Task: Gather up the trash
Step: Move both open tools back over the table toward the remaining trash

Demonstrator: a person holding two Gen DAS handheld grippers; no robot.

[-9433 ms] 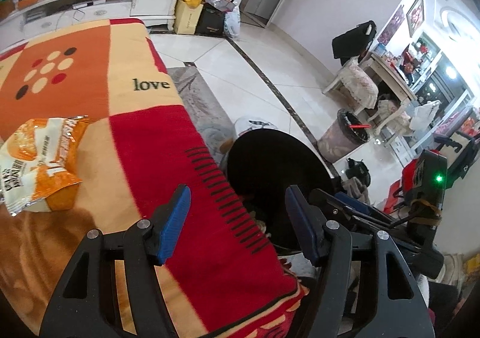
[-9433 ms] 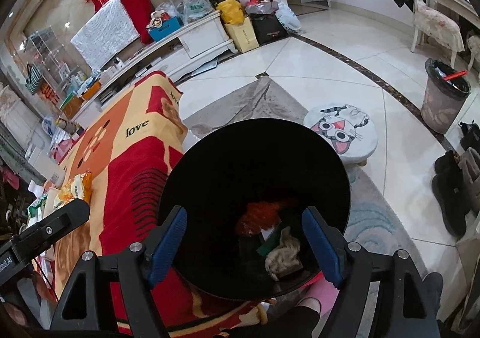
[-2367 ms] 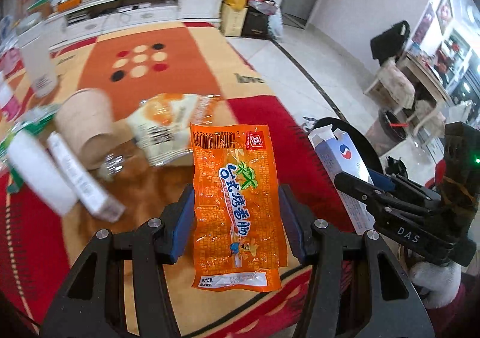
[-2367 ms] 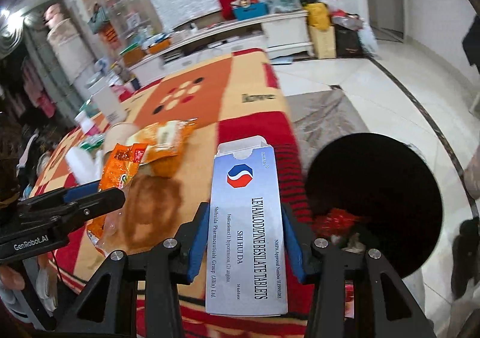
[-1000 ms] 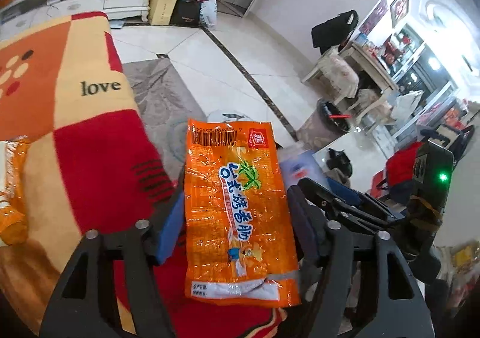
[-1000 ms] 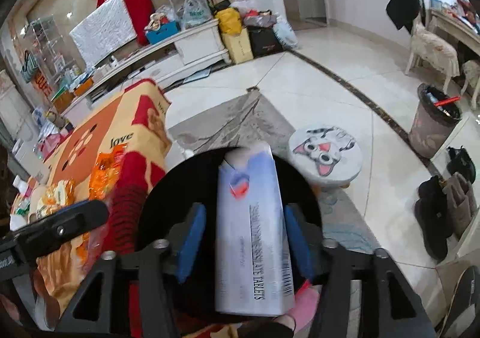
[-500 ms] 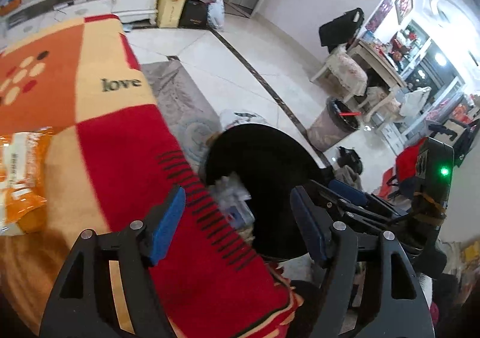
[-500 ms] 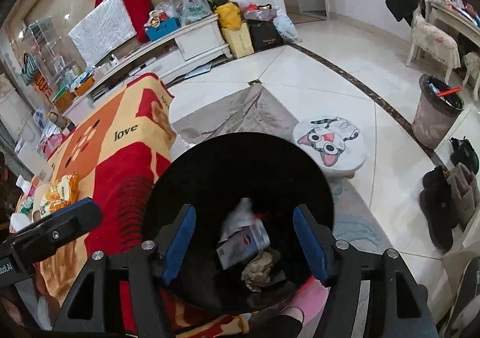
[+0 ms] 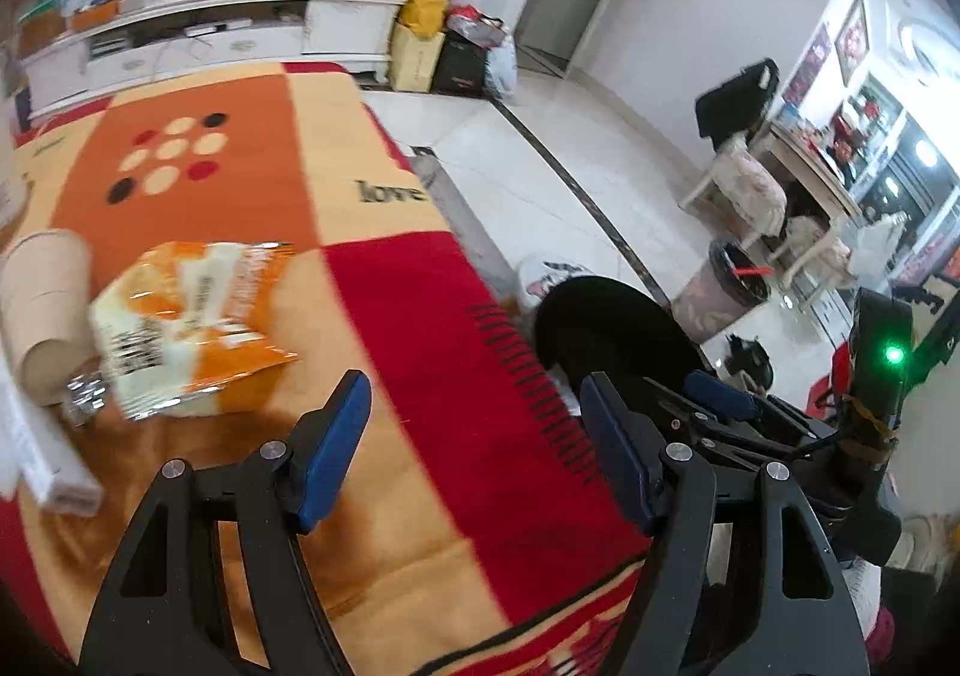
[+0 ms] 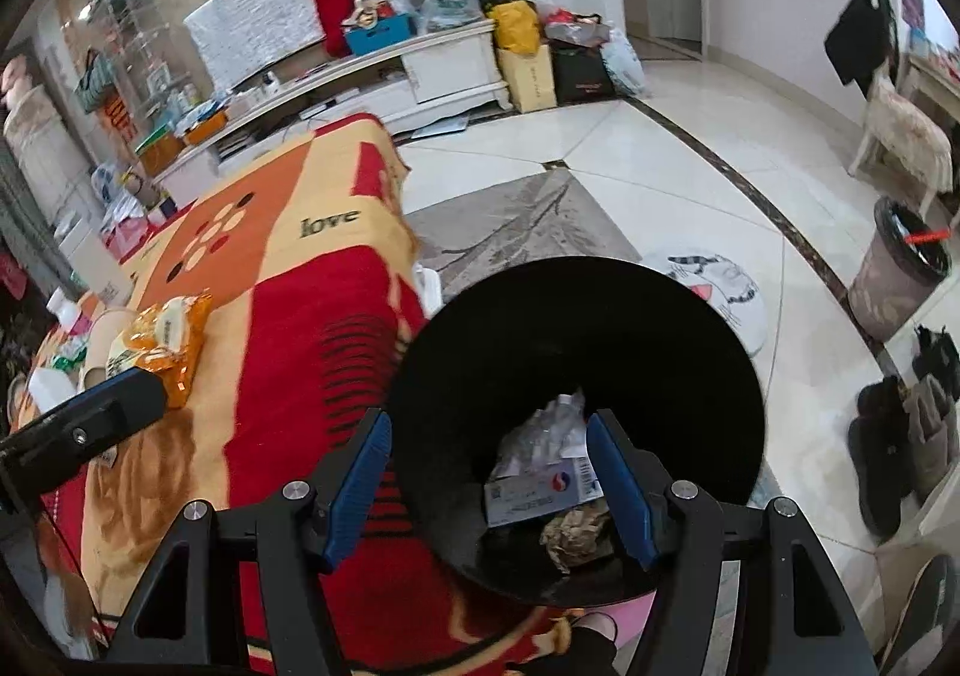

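Both loads have just gone into the black bin [image 10: 576, 376] that stands at the near corner of the blanket-covered table [image 9: 372, 316]. A second ago the left gripper [image 9: 477, 442] still carried a flat orange snack packet and the right gripper [image 10: 486, 481] a white tablet box; now neither carries anything. The left gripper's jaws have just been opening, and they stand spread with only red blanket showing between them; it has swung away from the bin and looks back across the table. The right gripper hangs over the bin's mouth, its jaws also apart and empty. Looking down into the bin I can see the tablet box [image 10: 540, 490] lying on its side at the bottom, with a crumpled clear wrapper [image 10: 543, 427] just behind it and a brown paper wad [image 10: 576, 535] just in front; the orange packet itself I cannot pick out in there. So this round of the job looks finished, but the task is not. Well away from the bin, toward the far left of the table, there still lie an orange-and-white snack bag [image 9: 186, 328], a brown paper cup [image 9: 42, 298] on its side touching it, and a long white box [image 9: 36, 454] at the edge. The snack bag seems the likely next pick for the left gripper.
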